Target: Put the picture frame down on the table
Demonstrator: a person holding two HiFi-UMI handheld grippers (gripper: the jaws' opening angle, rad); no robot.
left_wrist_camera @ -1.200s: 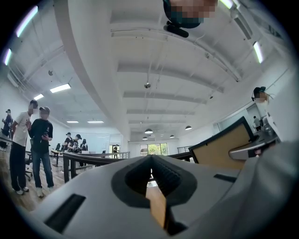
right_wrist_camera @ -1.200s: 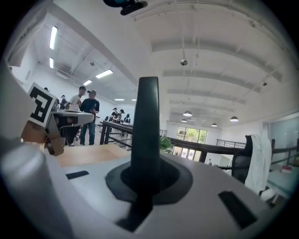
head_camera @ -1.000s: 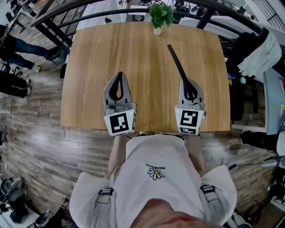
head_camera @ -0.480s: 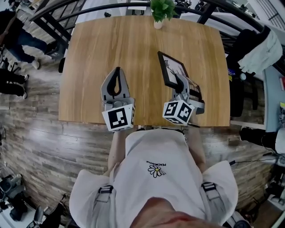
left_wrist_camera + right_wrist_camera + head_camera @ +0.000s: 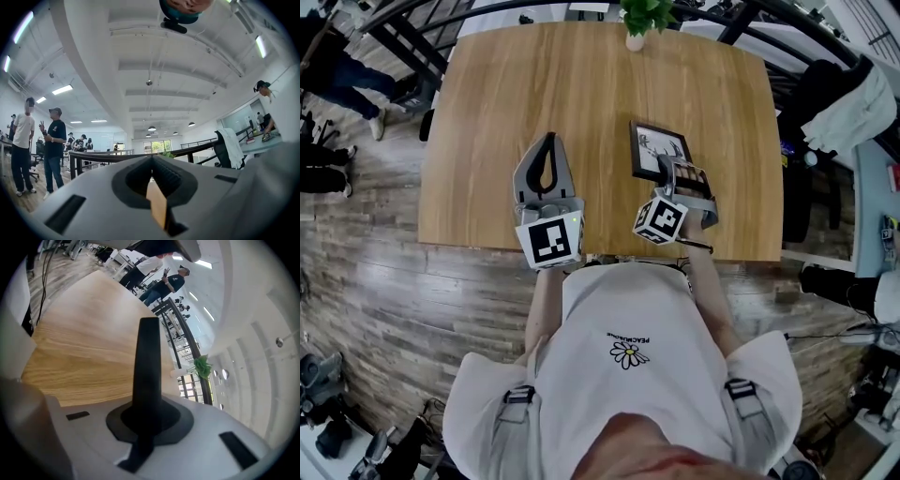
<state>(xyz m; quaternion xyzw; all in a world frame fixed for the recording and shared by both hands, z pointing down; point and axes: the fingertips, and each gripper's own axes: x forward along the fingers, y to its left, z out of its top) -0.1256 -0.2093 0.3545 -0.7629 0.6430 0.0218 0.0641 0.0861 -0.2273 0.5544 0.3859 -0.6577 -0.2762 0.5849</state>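
- head view, far left: people stand on the plank floor beyond the wooden table, well apart from the work.
- left gripper sits over the near left part of the table. its jaws are pressed together with nothing between them, and the left gripper view shows only a sliver of wood through the loop behind the tips.
- picture frame is right of centre over the table, black-rimmed with a pale print, tilted mostly face up. whether its far edge touches the wood cannot be told.
- right gripper, rolled on its side, clamps the frame's near edge. the right gripper view shows its jaws closed on the thin black rim.
- the frame looks light and stiff. its front is probably fragile and its rim smooth enough to slip, so holding the rim rather than the face seems right, with a gentle lowering.
- a small potted plant stands at the far edge, well apart and not in the way.
- far right: a chair draped in white cloth is beyond the table.
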